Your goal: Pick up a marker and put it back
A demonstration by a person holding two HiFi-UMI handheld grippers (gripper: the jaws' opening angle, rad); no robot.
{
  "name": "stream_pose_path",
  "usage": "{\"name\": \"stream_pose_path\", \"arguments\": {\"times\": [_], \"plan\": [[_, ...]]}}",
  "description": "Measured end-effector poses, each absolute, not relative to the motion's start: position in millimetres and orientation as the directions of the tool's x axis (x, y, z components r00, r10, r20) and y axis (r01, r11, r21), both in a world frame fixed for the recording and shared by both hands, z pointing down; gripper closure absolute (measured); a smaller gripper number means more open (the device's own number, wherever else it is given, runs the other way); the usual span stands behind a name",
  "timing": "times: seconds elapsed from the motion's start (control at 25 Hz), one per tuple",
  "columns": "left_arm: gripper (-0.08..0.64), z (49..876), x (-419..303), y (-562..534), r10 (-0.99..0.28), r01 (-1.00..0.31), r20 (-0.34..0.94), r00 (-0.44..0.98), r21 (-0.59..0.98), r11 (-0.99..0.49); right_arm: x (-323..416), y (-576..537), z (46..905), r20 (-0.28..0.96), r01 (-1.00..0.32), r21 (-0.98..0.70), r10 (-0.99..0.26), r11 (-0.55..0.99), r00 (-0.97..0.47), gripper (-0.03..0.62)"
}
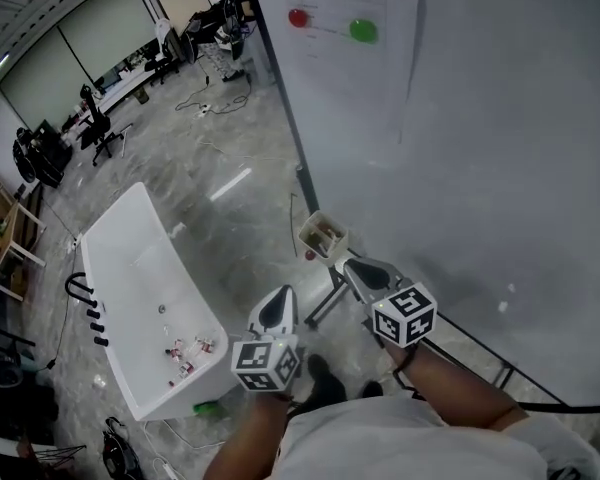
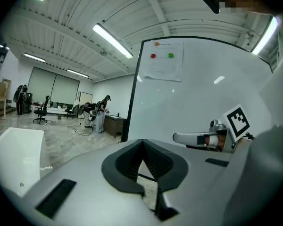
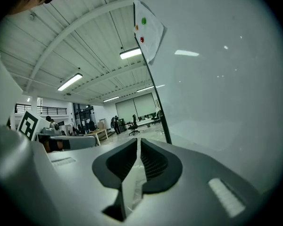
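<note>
A small open box (image 1: 323,236) with several markers in it hangs at the lower left corner of the whiteboard (image 1: 500,148). My right gripper (image 1: 346,264) points at this box from just below and stops short of it. Its jaws stand a narrow slit apart (image 3: 138,140), with nothing between them. My left gripper (image 1: 284,292) hovers lower and to the left, above the floor, shut and empty (image 2: 142,142). Each gripper view shows the other gripper from the side: the right gripper (image 2: 198,138) in the left gripper view, the left gripper (image 3: 70,142) in the right gripper view.
A white tub-shaped table (image 1: 140,288) with small items stands at the left. A sheet of paper (image 1: 335,8) with a red and a green magnet hangs high on the whiteboard. The board's dark stand legs (image 1: 325,303) run under my grippers. Office chairs and desks stand far back.
</note>
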State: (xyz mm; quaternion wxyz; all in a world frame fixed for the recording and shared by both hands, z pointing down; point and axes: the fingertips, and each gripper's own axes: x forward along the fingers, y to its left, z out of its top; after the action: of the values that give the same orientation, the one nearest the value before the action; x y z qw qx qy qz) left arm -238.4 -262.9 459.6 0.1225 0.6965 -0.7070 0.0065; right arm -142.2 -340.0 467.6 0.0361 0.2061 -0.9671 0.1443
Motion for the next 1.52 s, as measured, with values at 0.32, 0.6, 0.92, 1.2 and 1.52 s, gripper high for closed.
{"name": "stream_pose_path", "arguments": {"times": [0.32, 0.6, 0.92, 1.2, 1.52], "plan": [[0.555, 493.1, -270.6, -327.8, -0.966, -0.985, 0.250, 0.067, 0.172, -0.024, -184.8, -400.1, 525.9, 0.239, -0.459, -0.361, -0.396, 0.811, -0.887, 0.507], [0.555, 524.8, -299.1, -361.8, -0.946, -0.981, 0.306, 0.105, 0.188, -0.048, -211.8, -442.3, 578.5, 0.324, -0.537, -0.387, -0.435, 0.749, -0.840, 0.486], [0.555, 565.0, -309.3, -383.8, -0.921, -0.972, 0.358, 0.151, 0.223, -0.073, -227.4, -468.9, 611.8, 0.370, -0.567, -0.391, -0.440, 0.725, -0.818, 0.485], [0.555, 548.9, -300.9, -376.4, -0.935, -0.972, 0.322, 0.148, 0.220, -0.078, -218.5, -461.6, 586.2, 0.332, -0.568, -0.334, -0.470, 0.752, -0.818, 0.523], [0.555, 505.3, -272.9, -343.5, -0.966, -0.977, 0.222, 0.132, 0.192, -0.090, -185.8, -421.6, 495.4, 0.170, -0.519, -0.252, -0.490, 0.817, -0.855, 0.523]]}}
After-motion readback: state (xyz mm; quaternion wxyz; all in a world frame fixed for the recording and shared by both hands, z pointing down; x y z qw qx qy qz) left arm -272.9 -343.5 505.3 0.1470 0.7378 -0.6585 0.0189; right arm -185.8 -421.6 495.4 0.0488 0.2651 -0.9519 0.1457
